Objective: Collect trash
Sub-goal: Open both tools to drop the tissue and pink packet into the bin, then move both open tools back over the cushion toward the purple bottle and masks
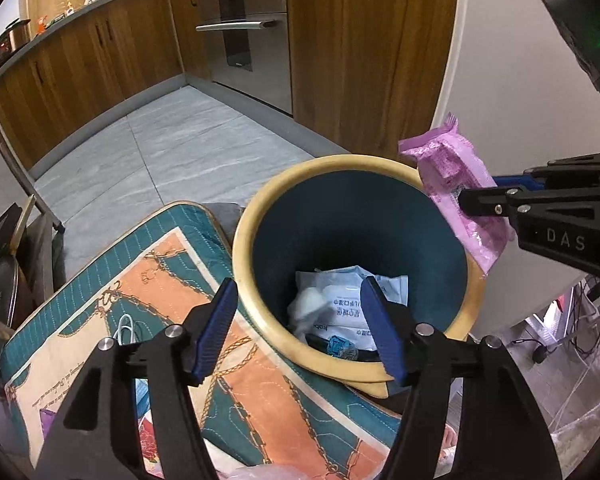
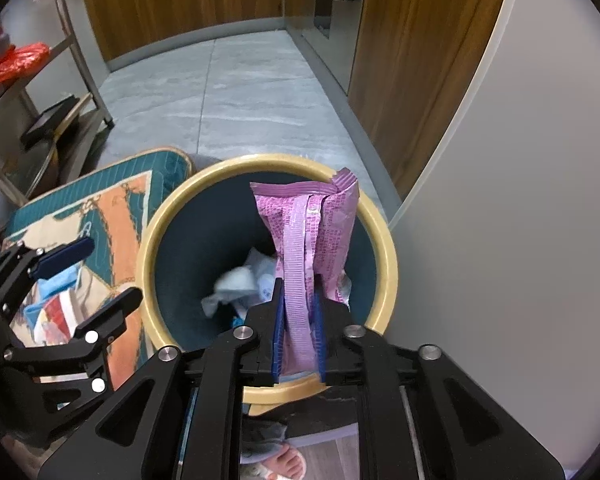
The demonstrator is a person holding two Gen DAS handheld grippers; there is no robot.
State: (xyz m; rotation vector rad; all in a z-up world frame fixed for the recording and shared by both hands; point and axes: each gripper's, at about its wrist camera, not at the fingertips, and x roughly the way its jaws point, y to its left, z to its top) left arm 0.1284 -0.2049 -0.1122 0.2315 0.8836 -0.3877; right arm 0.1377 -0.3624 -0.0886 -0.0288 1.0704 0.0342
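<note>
Trash in the yellow-rimmed bin (image 1: pixel 256 216): white packets (image 1: pixel 352 300) printed with blue Chinese characters. Above its rim, the right gripper (image 2: pixel 298 340), marked "DAS", pinches a pink wrapper (image 2: pixel 308 232); the left gripper (image 1: pixel 300 324) hangs spread and empty over the bin.

Hidden behind the pink wrapper (image 2: pixel 314 248) and the right gripper (image 2: pixel 298 340): the far-right part of the bin's (image 2: pixel 152 240) inside and some of the pale packets (image 1: pixel 348 304) at its bottom. Blurred beyond reading: the white crumpled piece (image 2: pixel 230 284) among them, and the small print on the packets. Cut off at the lower edge: a sandalled foot (image 2: pixel 284 462) and the patterned cushion (image 1: pixel 260 392).
</note>
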